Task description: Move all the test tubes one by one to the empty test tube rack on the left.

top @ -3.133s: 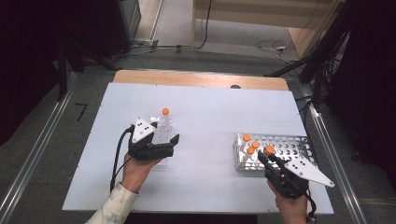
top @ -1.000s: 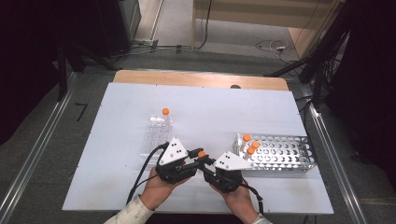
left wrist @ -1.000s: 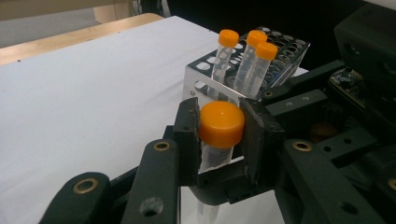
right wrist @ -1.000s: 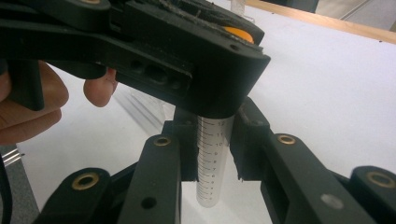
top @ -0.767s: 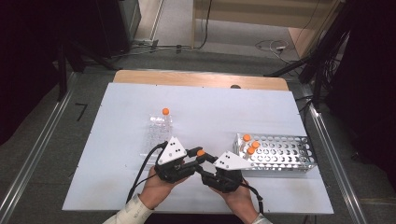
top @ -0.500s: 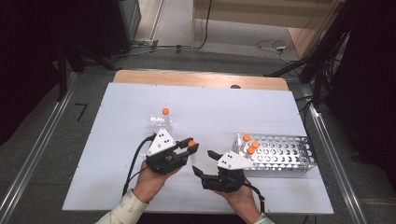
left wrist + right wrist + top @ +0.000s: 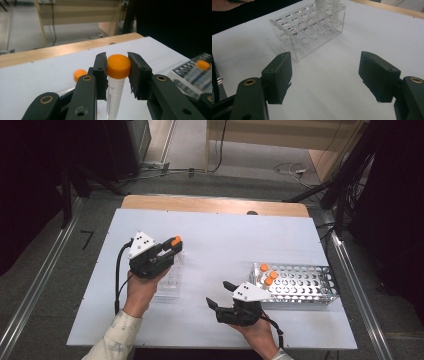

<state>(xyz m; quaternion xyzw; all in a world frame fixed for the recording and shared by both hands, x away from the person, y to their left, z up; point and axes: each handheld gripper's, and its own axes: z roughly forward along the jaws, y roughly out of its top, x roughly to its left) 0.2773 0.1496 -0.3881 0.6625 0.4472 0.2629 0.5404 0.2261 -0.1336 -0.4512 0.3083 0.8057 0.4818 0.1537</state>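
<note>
**Tube held in the left gripper above the clear rack**

The tube, with its orange cap, stands upright between the left gripper's pads, which clamp it just under and around the cap. In the high view this gripper sits at about 10 o'clock on the table, over the far end of the clear rack. Another orange cap shows blurred beyond the left jaw.

The right gripper has its jaws spread wide with nothing between them; they have just been opening. It points across bare table toward the clear rack, which lies at 12 o'clock from it in its own view, with two tubes standing at its far end. In the high view the right gripper rests at about 6 o'clock, well apart from the left one. A metal rack with three orange-capped tubes lies just beside it, at 4 o'clock on the table.
</note>
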